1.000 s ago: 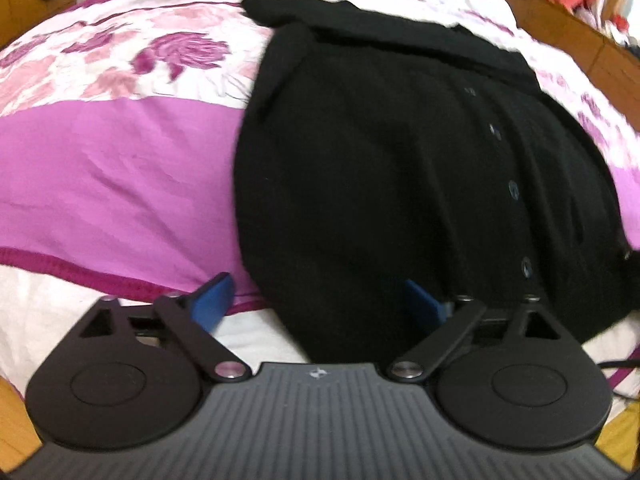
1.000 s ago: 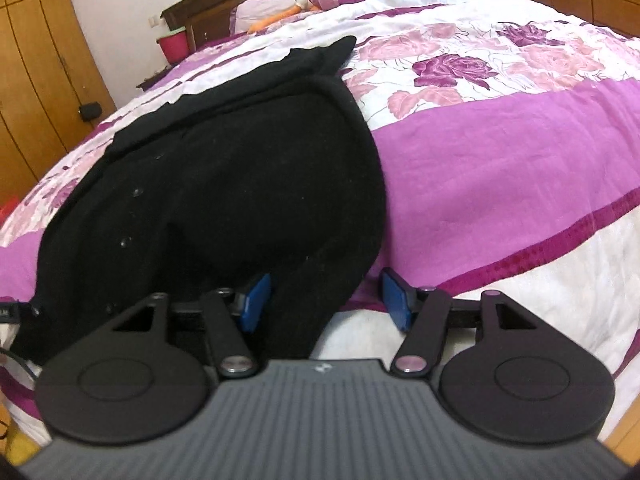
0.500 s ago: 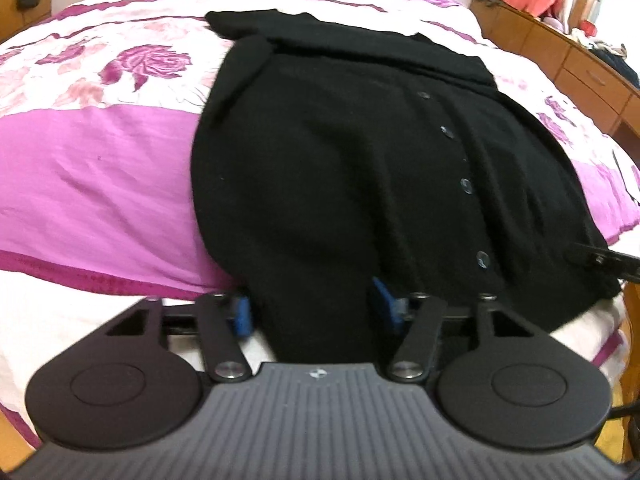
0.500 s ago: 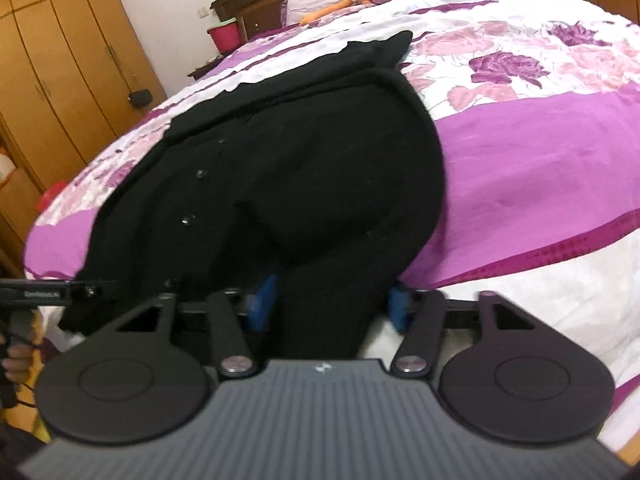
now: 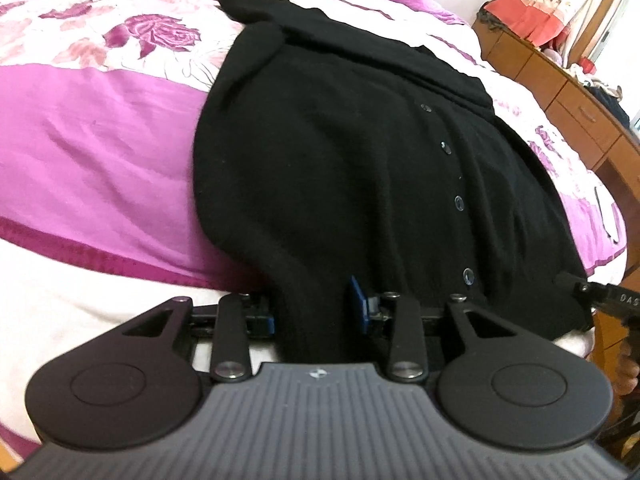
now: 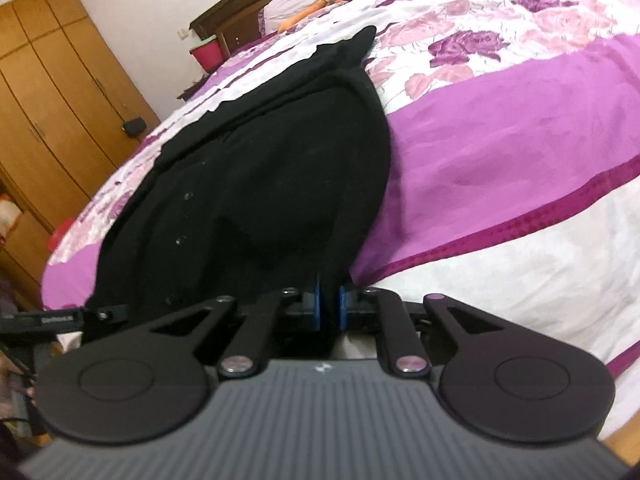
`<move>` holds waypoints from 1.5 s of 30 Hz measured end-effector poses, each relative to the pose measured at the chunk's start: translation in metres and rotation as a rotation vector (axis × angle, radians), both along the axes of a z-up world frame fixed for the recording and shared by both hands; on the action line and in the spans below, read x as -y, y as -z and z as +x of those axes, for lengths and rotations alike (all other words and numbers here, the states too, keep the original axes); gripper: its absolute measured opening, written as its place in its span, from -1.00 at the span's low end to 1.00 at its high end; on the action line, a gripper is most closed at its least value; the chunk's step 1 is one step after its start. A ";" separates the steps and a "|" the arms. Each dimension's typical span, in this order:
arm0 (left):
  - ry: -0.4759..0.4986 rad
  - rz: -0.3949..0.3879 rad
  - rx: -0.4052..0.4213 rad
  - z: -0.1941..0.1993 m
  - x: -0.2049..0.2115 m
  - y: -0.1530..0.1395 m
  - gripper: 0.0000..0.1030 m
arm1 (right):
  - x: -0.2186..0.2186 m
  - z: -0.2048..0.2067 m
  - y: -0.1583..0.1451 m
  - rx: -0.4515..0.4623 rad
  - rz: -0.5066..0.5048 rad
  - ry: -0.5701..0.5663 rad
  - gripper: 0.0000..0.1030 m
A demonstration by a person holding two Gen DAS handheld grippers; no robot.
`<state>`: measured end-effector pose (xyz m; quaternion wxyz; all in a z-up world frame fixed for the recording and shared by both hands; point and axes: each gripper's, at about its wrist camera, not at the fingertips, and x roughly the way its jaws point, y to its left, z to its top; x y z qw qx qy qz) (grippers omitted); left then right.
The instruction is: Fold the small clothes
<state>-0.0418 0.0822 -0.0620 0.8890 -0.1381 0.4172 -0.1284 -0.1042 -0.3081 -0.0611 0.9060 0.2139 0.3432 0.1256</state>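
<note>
Because a fold wants the near hem lifted evenly at two points, both grippers sit at the bottom edge of the black cardigan (image 5: 360,152), one toward each lower corner. On the left gripper (image 5: 316,310) the jaws have just been closing, and a thick gather of hem fills the gap between the blue pads (image 5: 358,304), which appear to press on it from both sides, so I judge it a grasp on bunched cloth. On the right gripper (image 6: 328,306) the jaws have likewise been closing and are now clenched almost together on a thin ridge of the same cardigan, which rises taut from the pads. The cardigan lies face up on the bed (image 5: 88,128), buttons (image 5: 458,202) running up its middle, collar at the far end and hem at the near edge of the mattress, with a sleeve folded across the top. Around the cardigan the bedcover shows a broad magenta band and a pink rose print, then white nearest the grippers. Beyond the cardigan stand a dark headboard (image 6: 240,12) and pillows; a wooden wardrobe (image 6: 52,80) lines one wall, and a low wooden dresser (image 5: 560,92) the other.
</note>
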 end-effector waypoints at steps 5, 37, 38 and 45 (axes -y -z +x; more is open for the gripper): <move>0.019 -0.037 -0.003 0.007 -0.001 0.006 -0.21 | -0.009 0.002 0.005 0.035 0.013 -0.067 -0.23; -0.016 -0.254 0.206 0.019 -0.010 -0.076 -0.84 | 0.011 0.032 -0.049 0.260 0.258 -0.025 -0.82; -0.019 -0.255 0.216 0.021 -0.010 -0.080 -0.85 | 0.012 0.034 -0.051 0.270 0.263 -0.018 -0.82; -0.074 -0.274 0.255 0.052 -0.015 -0.106 -0.85 | 0.021 0.060 -0.070 0.335 0.292 0.014 -0.83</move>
